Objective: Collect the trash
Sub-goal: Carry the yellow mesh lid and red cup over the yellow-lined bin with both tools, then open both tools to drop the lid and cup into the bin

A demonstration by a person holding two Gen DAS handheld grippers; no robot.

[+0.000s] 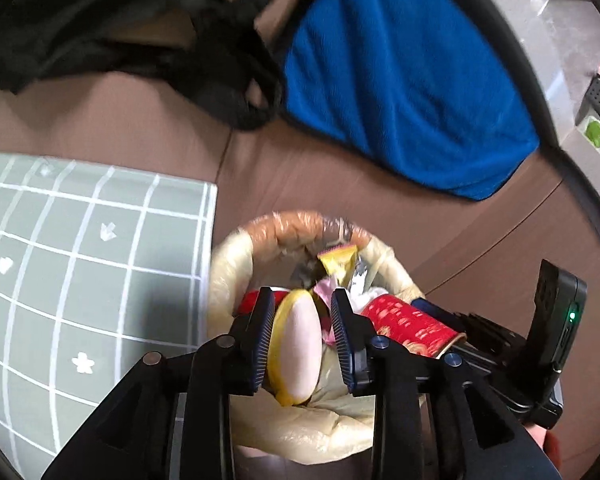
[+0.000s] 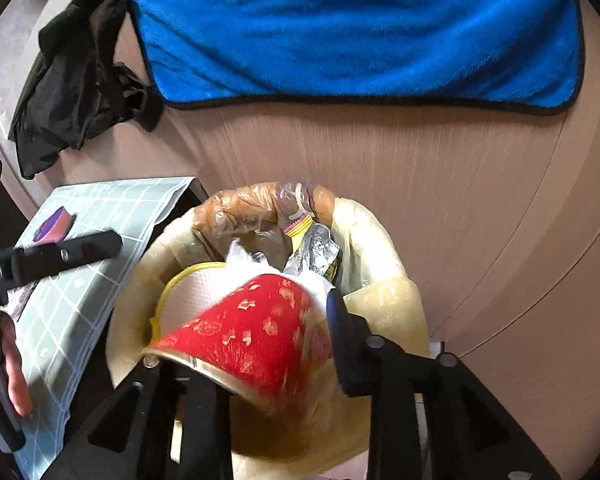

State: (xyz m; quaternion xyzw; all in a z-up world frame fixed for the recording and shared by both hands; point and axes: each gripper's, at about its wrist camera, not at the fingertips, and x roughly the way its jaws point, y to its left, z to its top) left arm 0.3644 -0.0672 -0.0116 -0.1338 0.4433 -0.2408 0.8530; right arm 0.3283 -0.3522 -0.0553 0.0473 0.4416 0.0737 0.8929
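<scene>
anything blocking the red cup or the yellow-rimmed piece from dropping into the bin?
Nothing visible blocks either. The right gripper holds the red paper cup over the bag-lined bin; the left gripper holds the yellow-rimmed piece over the same opening. Below them lie only wrappers already inside.

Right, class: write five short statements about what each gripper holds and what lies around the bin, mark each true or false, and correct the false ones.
1. The right gripper holds a red paper cup. True.
2. The left gripper is empty. False: a yellow-edged sponge sits between its fingers.
3. The bin has a plastic liner. True.
4. The blue towel lies inside the bin. False: it lies on the brown surface beyond it.
5. The grid mat is red. False: grey-green with white lines.
</scene>
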